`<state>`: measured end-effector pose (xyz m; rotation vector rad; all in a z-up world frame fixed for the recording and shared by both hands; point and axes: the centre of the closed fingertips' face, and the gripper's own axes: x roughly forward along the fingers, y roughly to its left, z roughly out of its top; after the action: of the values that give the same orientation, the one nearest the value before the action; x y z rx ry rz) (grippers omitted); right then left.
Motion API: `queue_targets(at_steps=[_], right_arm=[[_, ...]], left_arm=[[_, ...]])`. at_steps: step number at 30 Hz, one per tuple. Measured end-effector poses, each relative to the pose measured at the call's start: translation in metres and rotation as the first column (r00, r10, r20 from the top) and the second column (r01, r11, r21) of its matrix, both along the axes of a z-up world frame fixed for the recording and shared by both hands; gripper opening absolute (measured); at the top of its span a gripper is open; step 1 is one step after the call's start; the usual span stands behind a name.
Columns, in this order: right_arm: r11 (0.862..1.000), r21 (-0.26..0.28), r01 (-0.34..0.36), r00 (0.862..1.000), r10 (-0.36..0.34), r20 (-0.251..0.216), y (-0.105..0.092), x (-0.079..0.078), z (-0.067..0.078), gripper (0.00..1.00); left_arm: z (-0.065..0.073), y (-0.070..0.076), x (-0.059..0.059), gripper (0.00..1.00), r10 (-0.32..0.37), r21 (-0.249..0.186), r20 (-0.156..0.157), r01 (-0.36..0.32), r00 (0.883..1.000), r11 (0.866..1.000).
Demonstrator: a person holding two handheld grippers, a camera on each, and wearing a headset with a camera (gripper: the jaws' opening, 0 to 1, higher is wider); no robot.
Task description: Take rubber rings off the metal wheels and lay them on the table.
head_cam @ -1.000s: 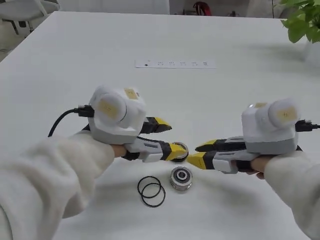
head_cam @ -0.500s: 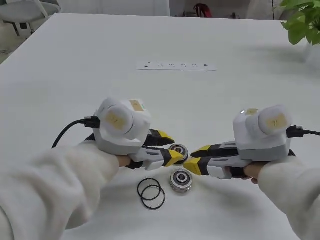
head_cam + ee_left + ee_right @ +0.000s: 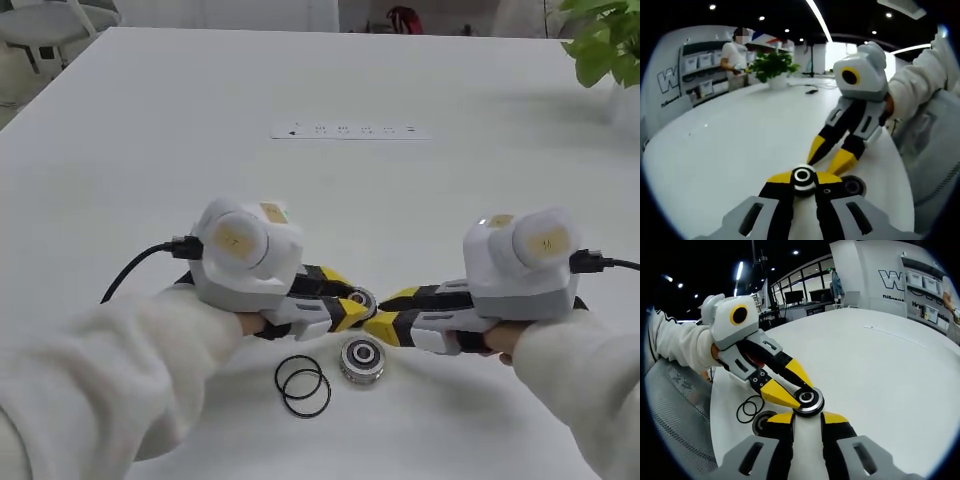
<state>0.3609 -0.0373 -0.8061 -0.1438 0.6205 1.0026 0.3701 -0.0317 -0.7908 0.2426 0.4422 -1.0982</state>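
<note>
Right gripper (image 3: 378, 311) nearer held wheel (image 3: 358, 299); white table (image 3: 150, 120), corner plant (image 3: 600, 45).

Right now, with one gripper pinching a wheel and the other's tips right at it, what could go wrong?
1. The held wheel sits only between the very tips of the left gripper. A tug on its ring from the open right gripper could twist it free.
2. If it drops, it would likely land on the loose wheel and the two rubber rings just below and scatter them.
3. The two grippers' tips nearly meet, so they might clash.
</note>
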Motion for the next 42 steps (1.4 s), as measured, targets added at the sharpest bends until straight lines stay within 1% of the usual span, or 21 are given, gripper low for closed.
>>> queue_targets(at_steps=[1,2,3,7,18,19,20,21,22,25,29,31,33,37,39,42], right_arm=[[1.000,-0.001,0.000,1.000,0.000,0.001,0.000,0.000,0.000,0.17],[1.000,0.000,0.000,1.000,0.000,0.003,0.000,0.000,0.001,0.17],[1.000,0.000,0.000,1.000,0.000,0.003,0.000,0.000,0.001,0.16],[1.000,-0.010,-0.010,1.000,0.010,0.012,0.000,0.000,0.000,0.15],[0.998,-0.028,-0.050,0.998,0.051,0.026,0.001,-0.004,-0.001,0.13],[0.998,-0.037,-0.051,0.998,0.052,0.027,0.000,-0.004,-0.002,0.10],[0.997,-0.049,-0.052,0.998,0.054,0.038,-0.001,-0.004,-0.003,0.07],[0.998,-0.035,-0.050,0.998,0.051,0.030,0.000,-0.004,-0.002,0.07],[0.998,-0.036,-0.046,0.999,0.047,0.021,0.000,-0.005,-0.003,0.06],[0.997,-0.053,-0.058,0.997,0.060,0.038,0.000,-0.006,-0.003,0.06],[0.997,-0.057,-0.055,0.998,0.057,0.040,-0.001,-0.005,-0.003,0.03],[0.998,-0.054,-0.044,0.998,0.046,0.032,-0.002,-0.004,-0.002,0.01],[0.997,-0.059,-0.040,0.998,0.043,0.039,-0.003,-0.003,-0.002,0.00],[0.998,-0.056,-0.030,0.999,0.032,0.028,-0.004,-0.002,-0.002,0.00],[0.999,-0.049,-0.018,1.000,0.018,0.014,-0.004,-0.001,-0.002,0.00],[1.000,-0.023,0.007,1.000,-0.008,-0.020,-0.006,0.000,-0.002,0.00]], left_arm=[[0.000,0.001,0.001,0.15,0.007,-0.003,-0.006,-0.007,1.000,1.000],[0.000,0.002,0.001,0.14,0.002,-0.007,-0.001,-0.002,1.000,1.000],[0.000,0.002,0.000,0.14,0.004,-0.008,-0.008,-0.004,1.000,1.000],[0.001,0.001,-0.003,0.14,-0.002,-0.010,-0.008,0.002,1.000,1.000],[0.000,0.001,-0.006,0.14,-0.007,-0.015,-0.019,0.007,1.000,1.000],[0.000,0.001,-0.006,0.14,-0.007,-0.016,-0.020,0.006,1.000,1.000],[0.000,0.001,-0.007,0.14,-0.008,-0.017,-0.020,0.008,1.000,1.000],[0.000,0.001,-0.007,0.14,-0.008,-0.017,-0.020,0.008,1.000,1.000],[0.000,0.001,-0.007,0.14,-0.009,-0.018,-0.021,0.008,1.000,1.000],[0.000,0.001,-0.007,0.14,-0.011,-0.013,-0.015,0.011,1.000,1.000],[0.000,0.002,-0.007,0.14,-0.012,-0.014,-0.013,0.012,1.000,1.000],[0.000,0.002,-0.008,0.14,-0.011,-0.023,-0.010,0.011,1.000,1.000],[-0.001,0.002,-0.008,0.14,-0.013,-0.030,-0.005,0.013,1.000,0.999],[-0.001,0.002,-0.008,0.14,-0.016,-0.039,0.003,0.016,1.000,0.999],[0.000,0.002,-0.008,0.14,-0.017,-0.046,0.007,0.018,1.000,0.999],[-0.001,0.003,-0.009,0.14,-0.024,-0.059,0.025,0.026,0.999,0.998]])
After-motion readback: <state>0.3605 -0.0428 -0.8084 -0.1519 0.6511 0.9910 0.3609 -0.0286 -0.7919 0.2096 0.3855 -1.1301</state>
